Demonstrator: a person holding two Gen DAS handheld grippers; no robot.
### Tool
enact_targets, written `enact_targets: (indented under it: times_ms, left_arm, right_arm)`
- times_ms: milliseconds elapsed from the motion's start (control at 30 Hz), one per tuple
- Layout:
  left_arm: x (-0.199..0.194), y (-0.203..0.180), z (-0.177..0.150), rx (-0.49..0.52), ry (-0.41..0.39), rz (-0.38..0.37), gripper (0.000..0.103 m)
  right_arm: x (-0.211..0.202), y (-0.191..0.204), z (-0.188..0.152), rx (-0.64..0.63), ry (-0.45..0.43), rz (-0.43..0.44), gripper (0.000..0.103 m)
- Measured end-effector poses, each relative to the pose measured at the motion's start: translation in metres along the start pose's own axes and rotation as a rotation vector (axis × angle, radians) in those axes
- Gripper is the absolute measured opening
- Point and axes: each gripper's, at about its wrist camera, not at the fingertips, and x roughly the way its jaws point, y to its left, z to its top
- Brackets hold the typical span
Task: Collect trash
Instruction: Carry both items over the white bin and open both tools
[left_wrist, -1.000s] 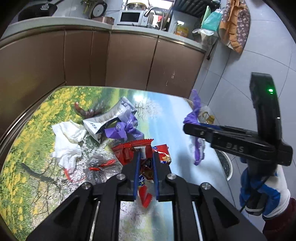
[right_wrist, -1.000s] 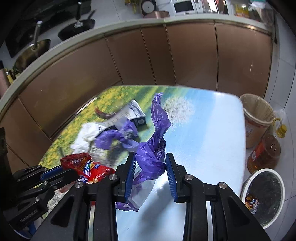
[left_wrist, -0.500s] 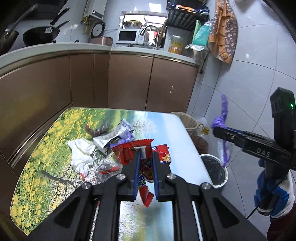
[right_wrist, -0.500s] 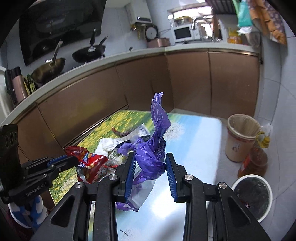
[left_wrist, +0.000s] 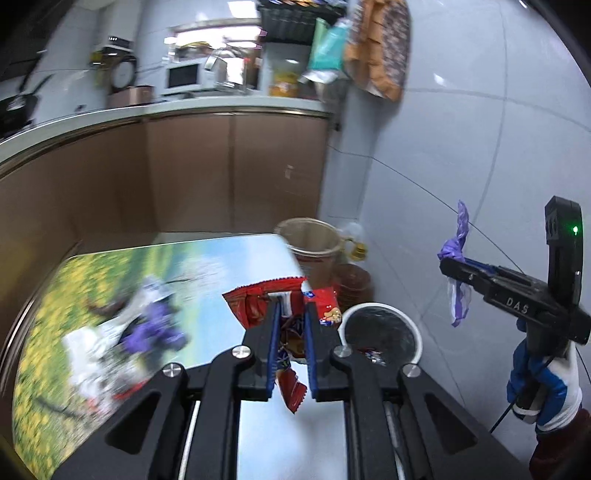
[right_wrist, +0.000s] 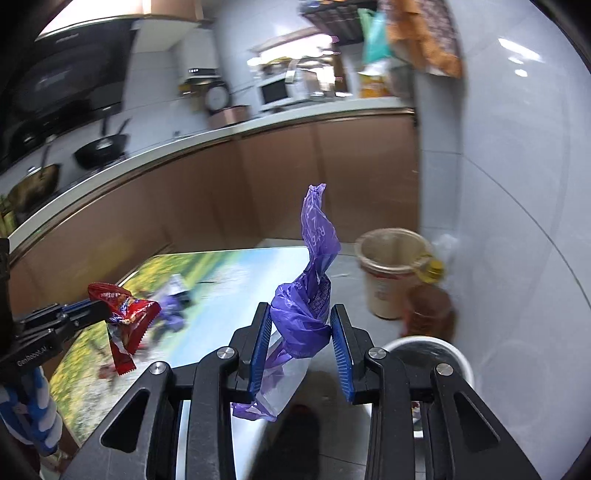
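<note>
A red snack wrapper (left_wrist: 284, 306) is clamped in the left gripper (left_wrist: 290, 332) above the table's (left_wrist: 221, 266) edge, the white bin (left_wrist: 380, 332) at its three o'clock, while the right gripper (right_wrist: 301, 343), stamped "DAS", pinches a purple bag (right_wrist: 306, 306).

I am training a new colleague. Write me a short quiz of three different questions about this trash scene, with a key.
1. True or false: the left gripper is shut on the red snack wrapper.
2. What does the right gripper hold? A. white tissue B. purple plastic bag C. bottle
3. Fill in: the white bin with the black liner stands on the ____.

Key: 1 true; 2 B; 3 floor.
</note>
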Motion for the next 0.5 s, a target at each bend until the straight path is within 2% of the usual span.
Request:
enact_targets:
  times_ms: [200, 500]
  left_arm:
    - [0.095, -0.055, 0.023, 0.051, 0.117, -0.111, 0.012]
    - [0.225, -0.131, 0.031, 0.090, 0.244, -0.177, 0.012]
  right_arm:
    - [0.025, -0.064, -0.013, 0.083, 0.050, -0.137, 0.033]
    - [0.079, -0.133, -0.040, 0.166, 0.148, -0.245, 0.033]
